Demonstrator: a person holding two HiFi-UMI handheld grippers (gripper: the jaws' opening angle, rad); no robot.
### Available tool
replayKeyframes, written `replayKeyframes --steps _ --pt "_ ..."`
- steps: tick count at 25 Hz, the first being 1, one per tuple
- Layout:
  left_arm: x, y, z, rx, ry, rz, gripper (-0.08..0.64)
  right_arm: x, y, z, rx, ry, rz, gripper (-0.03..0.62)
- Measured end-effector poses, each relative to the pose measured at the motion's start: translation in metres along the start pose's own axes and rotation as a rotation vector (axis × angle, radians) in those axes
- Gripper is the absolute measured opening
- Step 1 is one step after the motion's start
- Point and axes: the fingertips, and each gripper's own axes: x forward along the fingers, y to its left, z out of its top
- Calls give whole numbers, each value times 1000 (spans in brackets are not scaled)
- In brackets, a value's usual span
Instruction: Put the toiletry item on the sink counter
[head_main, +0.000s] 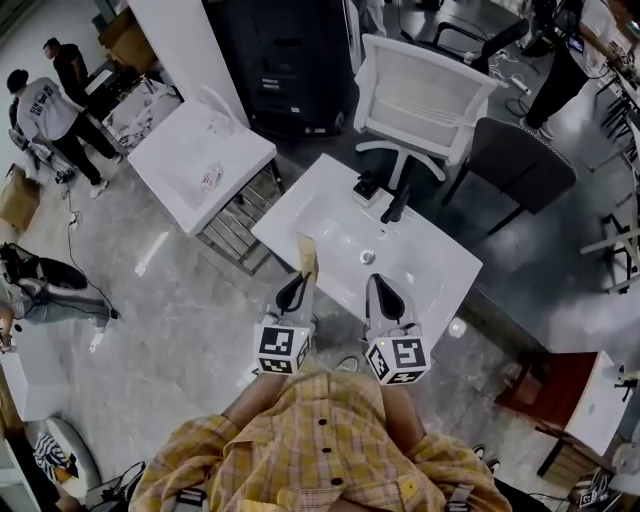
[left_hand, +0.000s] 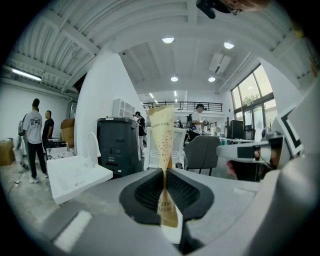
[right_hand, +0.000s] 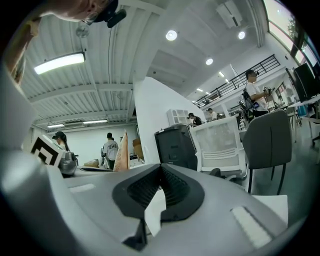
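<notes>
The task is sitting at its carrying stage, as I am reading it. The left gripper (head_main: 294, 292) is pinching the toiletry item (head_main: 307, 256) between its jaws and holding it in the air over the near-left edge of the white sink (head_main: 345, 240). Nothing is resting yet on the tabletop (head_main: 312, 190) that is framing the basin. What is remaining is bringing the item down onto that flat rim and letting it go.

In the left gripper view the toiletry item (left_hand: 162, 142) is standing upright in the left gripper (left_hand: 164, 186). It is looking like a flat, tan paper sleeve, matte and speckled with small dots, with dark lettering near the top and bottom (a toothbrush pack, judging by the print). It is widening toward its upper end and creasing into a narrow waist where the ribbed black pads are squeezing it, so it is likely thin and easy to crush.

The right gripper (head_main: 386, 298) is hovering beside it over the basin. In its own view the right gripper (right_hand: 160, 186) is showing its jaws pressed together with nothing between them.

The sink is looking smooth, glossy and hard, with a slim black faucet (head_main: 397, 206) rising at its far side.
</notes>
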Motion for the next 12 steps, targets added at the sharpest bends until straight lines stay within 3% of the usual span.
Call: replayKeyframes --steps 12 --pt "77 75 -3 21 114 -57 28 90 -2 -7 10 46 -34 2"
